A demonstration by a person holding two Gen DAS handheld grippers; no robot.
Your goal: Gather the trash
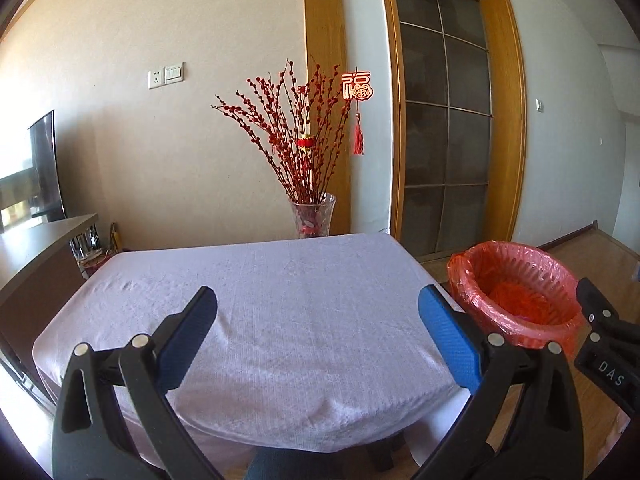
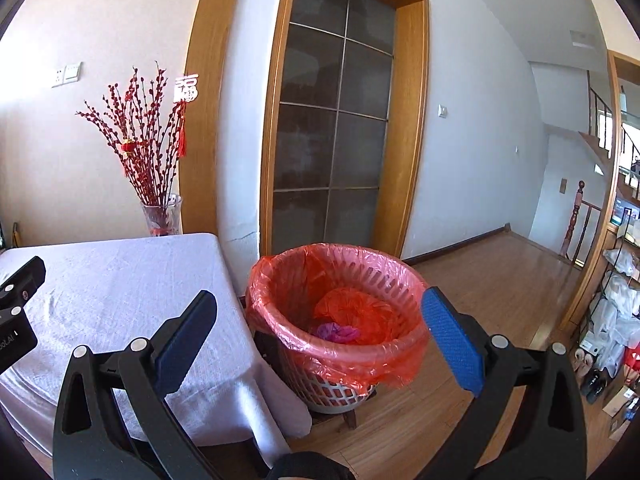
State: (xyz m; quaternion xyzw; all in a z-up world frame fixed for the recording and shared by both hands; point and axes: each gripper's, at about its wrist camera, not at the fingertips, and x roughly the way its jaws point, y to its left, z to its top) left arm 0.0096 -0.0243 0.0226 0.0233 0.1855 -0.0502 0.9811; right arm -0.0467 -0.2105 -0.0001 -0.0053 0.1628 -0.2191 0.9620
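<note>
A waste basket (image 2: pixel 340 388) lined with a red plastic bag (image 2: pixel 288 280) stands on a low stool right of the table; it also shows in the left wrist view (image 1: pixel 516 292). Inside lie a crumpled red bag and a purple scrap (image 2: pixel 338 332). My right gripper (image 2: pixel 320 336) is open and empty, just in front of and above the basket. My left gripper (image 1: pixel 318 332) is open and empty above the table's near half. The table (image 1: pixel 280 300) has a white cloth with no trash showing on it.
A glass vase (image 1: pixel 313 216) with red branches stands behind the table's far edge. A wooden door frame (image 2: pixel 412 120) is behind the basket. A dark cabinet (image 1: pixel 36 256) with a TV is at left. Shelves with bags (image 2: pixel 616 312) stand at far right on the wooden floor.
</note>
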